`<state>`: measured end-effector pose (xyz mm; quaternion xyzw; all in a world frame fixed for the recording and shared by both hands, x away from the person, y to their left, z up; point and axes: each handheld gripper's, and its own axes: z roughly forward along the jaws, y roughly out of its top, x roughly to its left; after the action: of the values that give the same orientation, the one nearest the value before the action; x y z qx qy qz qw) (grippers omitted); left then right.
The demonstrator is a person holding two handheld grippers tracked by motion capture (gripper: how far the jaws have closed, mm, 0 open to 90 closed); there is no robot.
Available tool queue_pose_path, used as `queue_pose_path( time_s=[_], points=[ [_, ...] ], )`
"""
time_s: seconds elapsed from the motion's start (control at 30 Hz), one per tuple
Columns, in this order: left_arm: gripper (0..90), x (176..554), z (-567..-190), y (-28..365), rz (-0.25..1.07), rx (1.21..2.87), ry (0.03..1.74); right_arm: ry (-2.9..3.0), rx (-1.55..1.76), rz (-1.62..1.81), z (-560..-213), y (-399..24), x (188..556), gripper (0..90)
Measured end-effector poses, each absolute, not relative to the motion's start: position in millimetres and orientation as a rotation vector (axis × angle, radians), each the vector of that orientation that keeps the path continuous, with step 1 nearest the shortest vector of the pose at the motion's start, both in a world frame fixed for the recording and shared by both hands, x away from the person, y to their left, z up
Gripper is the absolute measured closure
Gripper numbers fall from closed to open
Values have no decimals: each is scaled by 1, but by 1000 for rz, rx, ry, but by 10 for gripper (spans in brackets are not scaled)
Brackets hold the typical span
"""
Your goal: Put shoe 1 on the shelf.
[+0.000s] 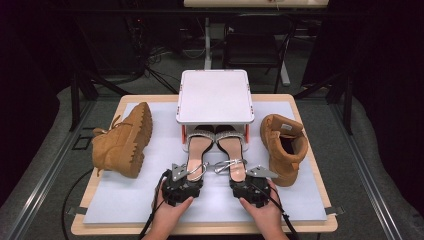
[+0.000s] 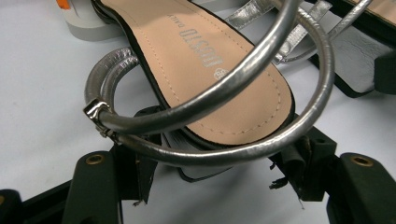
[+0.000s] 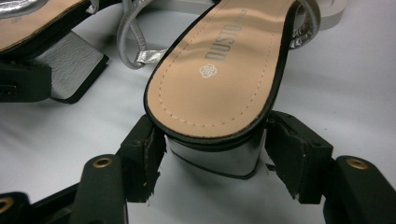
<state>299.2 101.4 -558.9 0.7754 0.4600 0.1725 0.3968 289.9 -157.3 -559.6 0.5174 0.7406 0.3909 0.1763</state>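
Each gripper (image 1: 184,176) (image 1: 245,176) clamps a sandal (image 2: 205,70) (image 3: 219,70) by its heel. Loose straps (image 2: 261,70) could snag the rack (image 1: 215,97), I judge.

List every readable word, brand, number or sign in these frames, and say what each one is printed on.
"DUSTO": grey print beside a small knot emblem on the tan insole of the right sandal.
"DUSTO", seen upside down, with a smaller line beside it too small to read: insole of the left sandal.
No readable print on the tan boots or the white shelf.
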Motion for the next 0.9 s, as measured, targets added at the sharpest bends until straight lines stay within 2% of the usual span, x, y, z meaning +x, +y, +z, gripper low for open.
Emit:
queue_pose_path(
  time_s=[0.9],
  points=[
    [360, 296, -568, 107, 413, 1963, 1136, 2146, 1392, 1055, -564, -160, 281, 426]
  ],
)
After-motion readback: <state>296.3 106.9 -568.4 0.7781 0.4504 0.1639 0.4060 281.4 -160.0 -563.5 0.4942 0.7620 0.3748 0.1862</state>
